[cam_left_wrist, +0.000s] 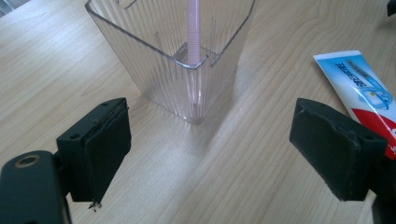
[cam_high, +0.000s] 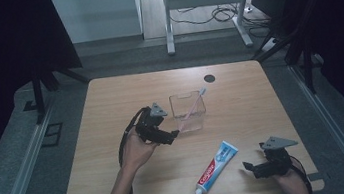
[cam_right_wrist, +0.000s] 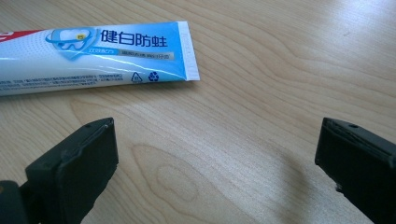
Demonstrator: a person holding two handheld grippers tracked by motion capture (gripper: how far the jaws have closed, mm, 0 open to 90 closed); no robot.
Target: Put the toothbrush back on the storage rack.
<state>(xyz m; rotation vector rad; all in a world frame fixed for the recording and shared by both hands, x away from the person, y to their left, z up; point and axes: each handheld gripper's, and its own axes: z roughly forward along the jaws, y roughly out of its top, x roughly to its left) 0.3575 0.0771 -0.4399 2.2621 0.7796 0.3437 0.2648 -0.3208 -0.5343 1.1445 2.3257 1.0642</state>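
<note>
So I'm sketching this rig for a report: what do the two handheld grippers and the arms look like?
Both the left gripper and the right gripper are black, each topped by a grey three-cornered plate and trailed by a black cable. Their fingers are blocky black pads with squared ends. The forearms are bare, with no sleeves in sight.

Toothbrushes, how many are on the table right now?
1. The pink toothbrush stands tilted in the clear cup mid-table, its head poking over the rim. Nothing else could hide another.

Pink toothbrush (cam_high: 192,106) leans inside clear cup (cam_high: 188,111).
</note>
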